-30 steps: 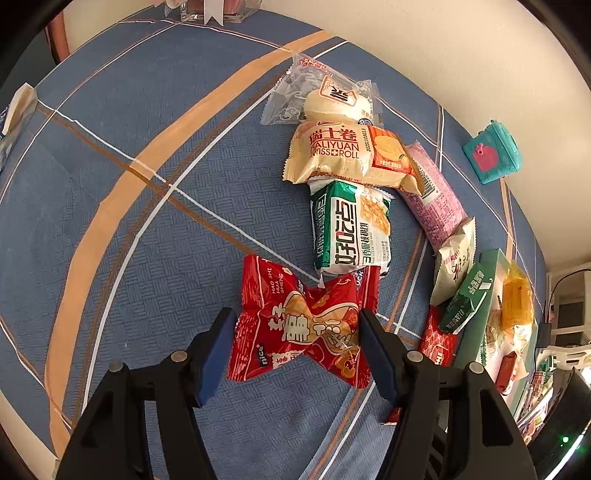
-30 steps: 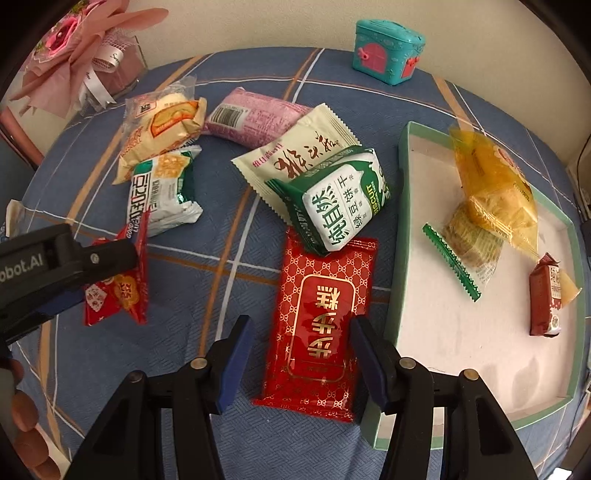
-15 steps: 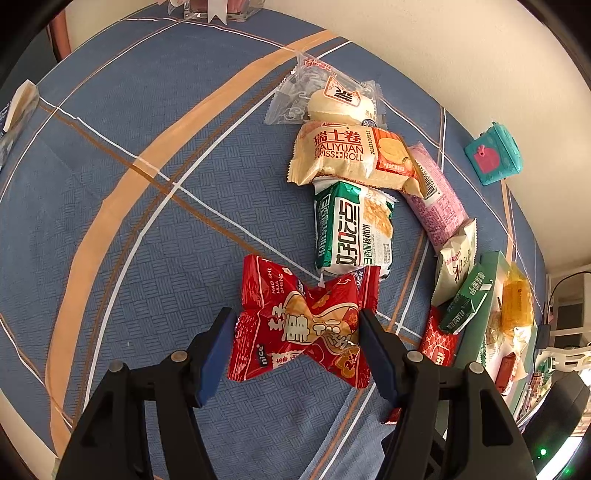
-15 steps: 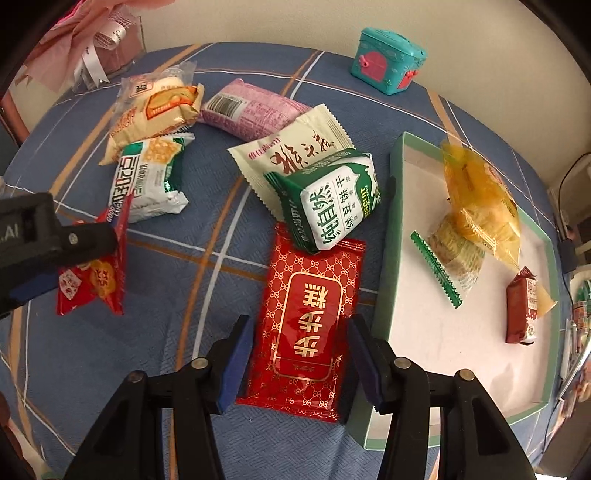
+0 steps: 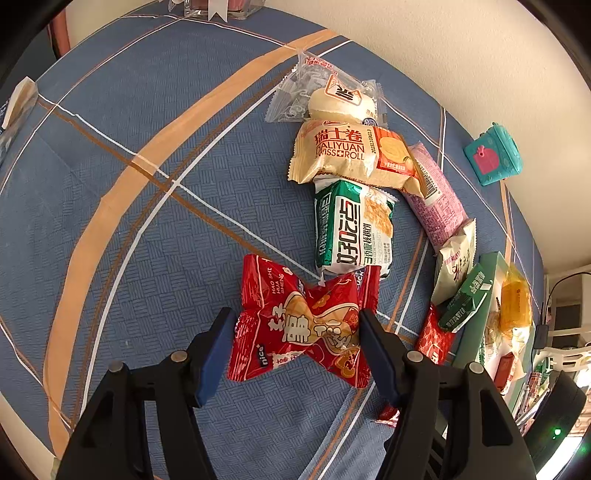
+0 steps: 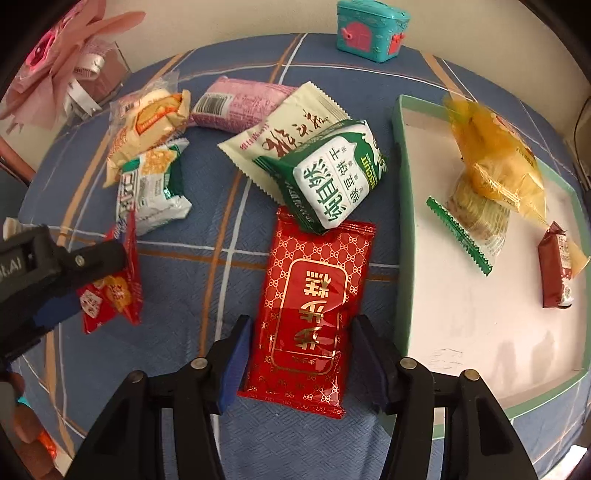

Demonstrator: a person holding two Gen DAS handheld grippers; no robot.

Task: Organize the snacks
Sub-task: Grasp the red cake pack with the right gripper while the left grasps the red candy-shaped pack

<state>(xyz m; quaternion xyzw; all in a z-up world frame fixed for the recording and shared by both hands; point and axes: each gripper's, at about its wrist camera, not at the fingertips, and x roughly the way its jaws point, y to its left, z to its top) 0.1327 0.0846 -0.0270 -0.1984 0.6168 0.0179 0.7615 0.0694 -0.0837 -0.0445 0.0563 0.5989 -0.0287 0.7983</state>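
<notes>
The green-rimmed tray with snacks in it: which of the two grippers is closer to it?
Right. The right gripper straddles the flat red packet beside the tray; the left gripper holds the red peanut bag farther away.

A blue tablecloth (image 6: 229,177) crossed by orange, brown and white lines carries a red gold-patterned packet (image 6: 314,314), a green-and-white biscuit pack (image 6: 332,181), a pink packet (image 6: 240,101) and a teal box (image 6: 371,31).
</notes>
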